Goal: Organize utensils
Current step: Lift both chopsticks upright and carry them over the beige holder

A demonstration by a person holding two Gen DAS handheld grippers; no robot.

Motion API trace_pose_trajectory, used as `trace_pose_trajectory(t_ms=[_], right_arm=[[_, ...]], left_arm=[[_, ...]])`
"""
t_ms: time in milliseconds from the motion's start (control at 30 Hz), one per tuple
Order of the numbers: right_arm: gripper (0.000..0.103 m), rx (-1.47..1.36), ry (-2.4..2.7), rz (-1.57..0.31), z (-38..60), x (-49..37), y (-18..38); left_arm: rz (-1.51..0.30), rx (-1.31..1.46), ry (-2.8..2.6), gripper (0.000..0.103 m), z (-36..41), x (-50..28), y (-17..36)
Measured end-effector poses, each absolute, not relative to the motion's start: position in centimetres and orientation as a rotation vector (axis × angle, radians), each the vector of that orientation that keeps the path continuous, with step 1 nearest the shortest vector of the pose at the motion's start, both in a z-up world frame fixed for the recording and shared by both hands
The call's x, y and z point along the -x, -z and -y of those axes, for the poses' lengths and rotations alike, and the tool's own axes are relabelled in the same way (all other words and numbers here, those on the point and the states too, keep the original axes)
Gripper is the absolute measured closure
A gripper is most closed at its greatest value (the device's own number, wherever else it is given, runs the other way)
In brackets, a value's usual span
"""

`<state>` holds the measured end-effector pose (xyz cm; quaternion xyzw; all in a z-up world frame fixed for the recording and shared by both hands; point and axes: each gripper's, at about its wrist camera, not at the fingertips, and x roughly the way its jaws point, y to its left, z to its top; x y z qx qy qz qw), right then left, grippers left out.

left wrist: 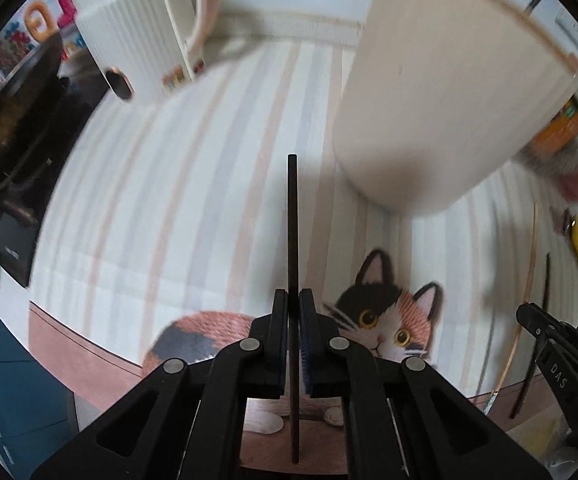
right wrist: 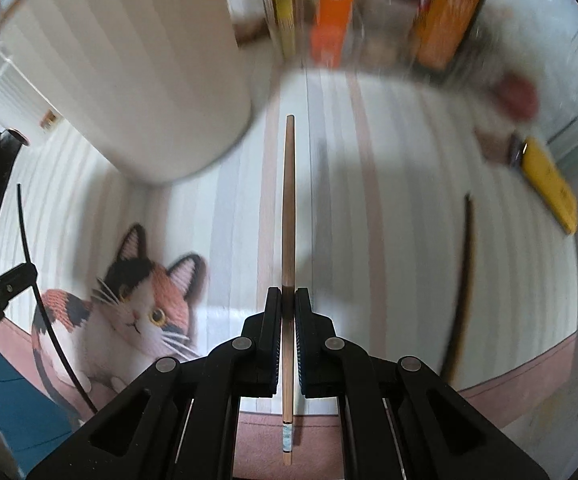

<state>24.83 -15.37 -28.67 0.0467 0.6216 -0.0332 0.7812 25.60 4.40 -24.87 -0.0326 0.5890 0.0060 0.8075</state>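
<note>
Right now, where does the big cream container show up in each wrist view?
Left wrist view: the cream container fills the upper right, above the cat picture.
Right wrist view: the cream container fills the upper left, above the cat picture.
Shared landmark: the cat picture on the striped mat, just below the container's base.

Two fisheye wrist cameras look steeply down along their grippers from close above a striped mat (left wrist: 193, 184), both sharing the cat picture (left wrist: 385, 320) and cream holder (right wrist: 129, 80).
</note>
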Motion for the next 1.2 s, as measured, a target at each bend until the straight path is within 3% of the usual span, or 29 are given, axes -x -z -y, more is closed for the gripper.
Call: trace_pose_trajectory(t_ms=[1200], right_arm=[[0.096,-0.3,0.013,-0.928,17.3,-29.0,13.6]], left_arm=[[-0.869,0.092,-0.024,0.1,-6.1,-26.1,8.1]])
